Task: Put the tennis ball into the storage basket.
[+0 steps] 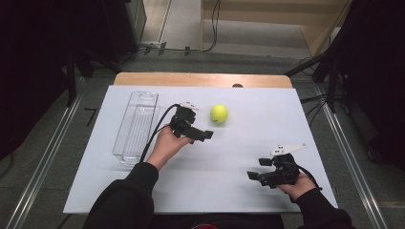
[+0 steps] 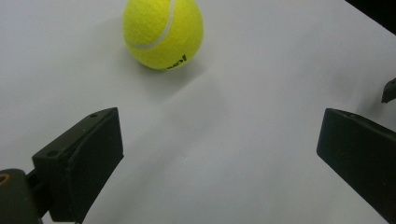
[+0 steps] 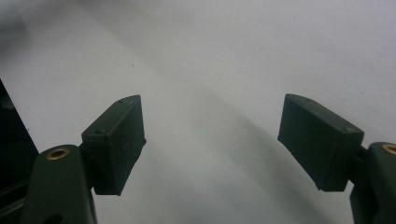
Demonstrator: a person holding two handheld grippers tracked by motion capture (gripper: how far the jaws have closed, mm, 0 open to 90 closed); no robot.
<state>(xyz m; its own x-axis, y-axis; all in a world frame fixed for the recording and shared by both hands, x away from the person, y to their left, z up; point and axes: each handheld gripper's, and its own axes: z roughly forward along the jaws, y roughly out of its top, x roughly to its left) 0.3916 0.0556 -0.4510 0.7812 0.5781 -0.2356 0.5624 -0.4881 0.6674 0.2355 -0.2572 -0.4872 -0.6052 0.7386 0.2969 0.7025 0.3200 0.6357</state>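
White board covers the table [image 1: 200, 191], and dark curtains hang on both sides of the room. On that white top, toward the far edge and near the middle, sits a yellow tennis ball [image 1: 218, 113]. It rests alone, touching nothing.

Just beside the ball, on its near-left side, is the left gripper [image 1: 204, 135]. Its jaws are spread wide and hold nothing. In the left gripper view the tennis ball [image 2: 163, 33] lies ahead of the jaws and a bit to the left of the gap between them, so I think the gripper [image 2: 219, 154] must go forward and turn a little to get the ball in the middle. The ball is round, so it has no long side to line up with.

The right gripper [image 1: 260, 169] is well apart from the ball, by the near right corner. Its jaws are also spread wide and empty [image 3: 210, 140]. The left hand is much nearer to the ball.

A clear plastic bin [image 1: 136, 126] lies along the left side of the table. It looks empty, but its see-through walls make that hard to tell.
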